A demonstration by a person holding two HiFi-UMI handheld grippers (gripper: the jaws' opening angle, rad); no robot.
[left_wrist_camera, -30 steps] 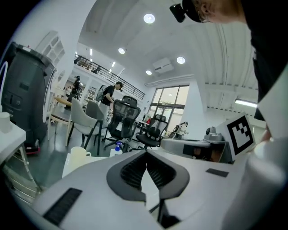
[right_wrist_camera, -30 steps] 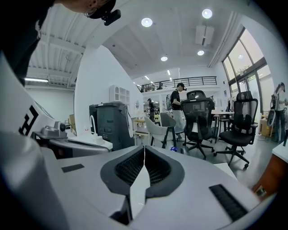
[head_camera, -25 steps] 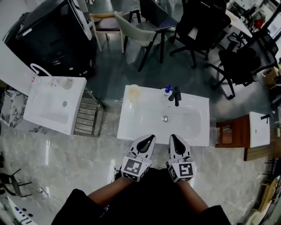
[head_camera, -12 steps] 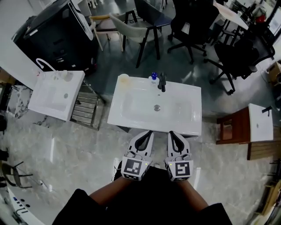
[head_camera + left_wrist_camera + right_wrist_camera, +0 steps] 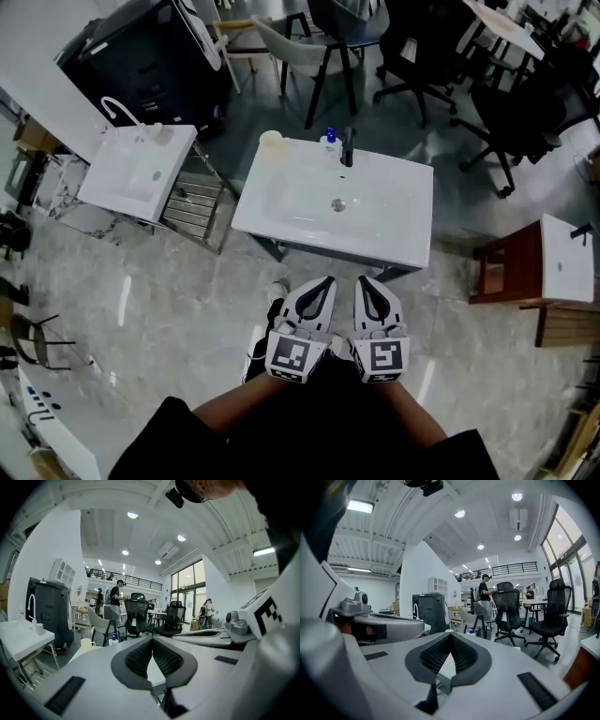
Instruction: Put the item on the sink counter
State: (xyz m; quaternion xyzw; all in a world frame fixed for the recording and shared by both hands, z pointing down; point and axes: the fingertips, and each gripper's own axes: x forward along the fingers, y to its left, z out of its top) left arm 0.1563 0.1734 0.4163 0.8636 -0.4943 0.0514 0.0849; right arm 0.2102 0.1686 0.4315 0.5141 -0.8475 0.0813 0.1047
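Note:
A white sink counter (image 5: 281, 211) stands in the middle of the head view, with a black faucet (image 5: 348, 147) at its far edge. A blue-capped bottle (image 5: 329, 141) stands beside the faucet, and a cream cup (image 5: 271, 140) sits on the far left corner. My left gripper (image 5: 323, 281) and right gripper (image 5: 366, 281) hang side by side over the floor, short of the counter's near edge. Both are shut with nothing between the pads. The left gripper view shows the cup (image 5: 86, 643) and the bottle (image 5: 114, 639) beyond its closed jaws.
A second white sink (image 5: 136, 169) with a white faucet stands at the left, beside a metal rack (image 5: 192, 208) and a black cabinet (image 5: 141, 56). Chairs (image 5: 309, 37) stand behind the counter. A wooden stand with a small white basin (image 5: 562, 262) is at the right.
The sink counter has drawn away from both grippers and now lies higher in the head view, with bare floor between. The grippers have stayed side by side and shut.

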